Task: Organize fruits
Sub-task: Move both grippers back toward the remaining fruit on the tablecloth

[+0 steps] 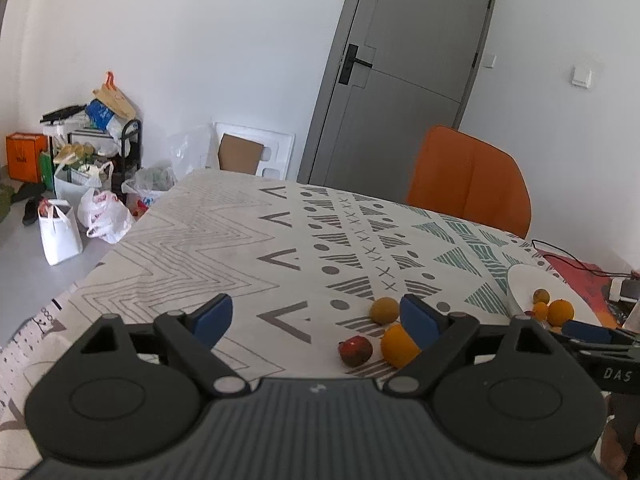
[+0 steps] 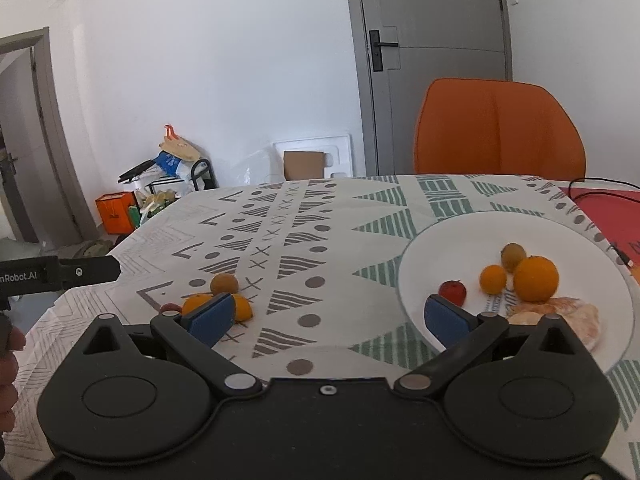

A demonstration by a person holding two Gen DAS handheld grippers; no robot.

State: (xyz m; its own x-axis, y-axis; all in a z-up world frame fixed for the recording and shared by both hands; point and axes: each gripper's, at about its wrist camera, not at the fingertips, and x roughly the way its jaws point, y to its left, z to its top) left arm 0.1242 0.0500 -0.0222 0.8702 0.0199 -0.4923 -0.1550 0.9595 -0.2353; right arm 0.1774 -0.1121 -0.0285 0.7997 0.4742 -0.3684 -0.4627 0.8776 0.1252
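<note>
My left tool point(image 1: 316, 322) is spread wide and holds nothing, hovering above the desk point(image 1: 224, 240) with its patterned cloth. Just ahead of its right finger point(image 1: 418, 320) lie 3 loose fruits: a dull yellow-brown fruit point(image 1: 384, 310) farthest out, an orange point(image 1: 399, 345) partly hidden behind that finger, and a dark red fruit point(image 1: 355, 351) just left of the orange. All 3 sit to the right of the gap between my fingers, not inside it.

My right tool point(image 2: 328, 316) is also wide apart and carries nothing. Its right finger point(image 2: 446, 320) overlaps the near rim of the white plate point(image 2: 440, 240), which rests on the desk to the right. On the plate I see a large orange point(image 2: 536, 279), a small orange point(image 2: 493, 279) beside it, a greenish-brown fruit point(image 2: 513, 256) behind them, a small red fruit point(image 2: 453, 291) nearest my finger, and a pale peeled piece point(image 2: 560, 314) at the front. The loose fruits show past my right tool's left finger point(image 2: 212, 316), well apart from the plate.
</note>
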